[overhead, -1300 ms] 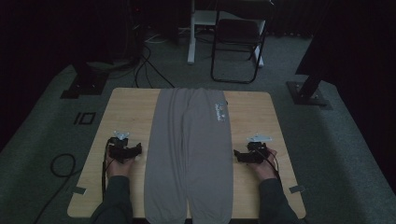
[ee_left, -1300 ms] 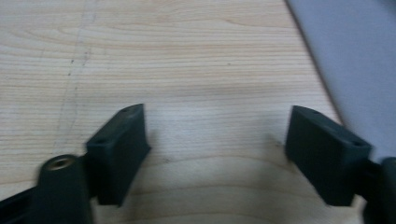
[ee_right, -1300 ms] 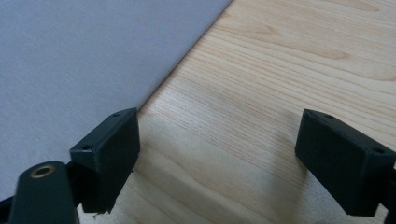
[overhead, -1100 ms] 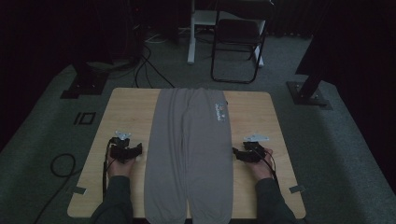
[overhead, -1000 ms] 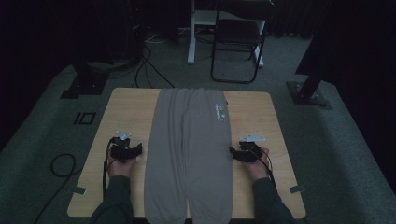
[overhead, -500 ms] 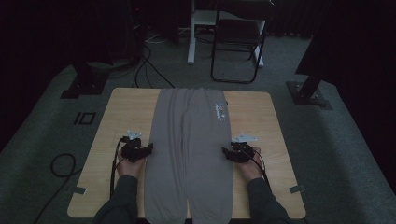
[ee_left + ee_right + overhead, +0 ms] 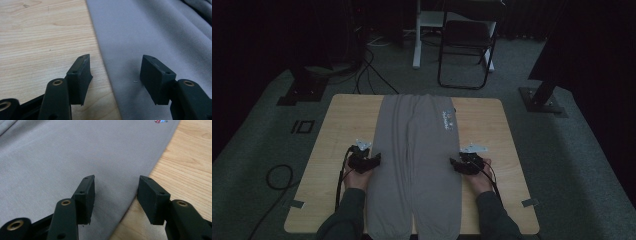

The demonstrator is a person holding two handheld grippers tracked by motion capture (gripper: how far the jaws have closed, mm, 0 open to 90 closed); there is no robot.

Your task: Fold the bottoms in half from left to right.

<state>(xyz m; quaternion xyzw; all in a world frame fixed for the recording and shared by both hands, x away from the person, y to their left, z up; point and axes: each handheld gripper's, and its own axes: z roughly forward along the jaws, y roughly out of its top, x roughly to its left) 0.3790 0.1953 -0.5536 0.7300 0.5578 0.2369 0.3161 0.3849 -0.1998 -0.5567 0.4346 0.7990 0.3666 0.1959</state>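
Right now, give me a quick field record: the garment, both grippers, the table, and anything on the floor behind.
garment: grey trousers, laid flat lengthwise down the middle of the table, small logo near the far right edge
table: light wood, bare on both sides of the trousers
left gripper: open, jaws straddling the trousers' left edge, not pressing on it
right gripper: open, jaws straddling the trousers' right edge, nothing pinched
behind table: black folding chair, cables on the carpet

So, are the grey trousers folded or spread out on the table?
Spread out: the grey trousers lie flat and full length along the wooden table, both legs side by side.
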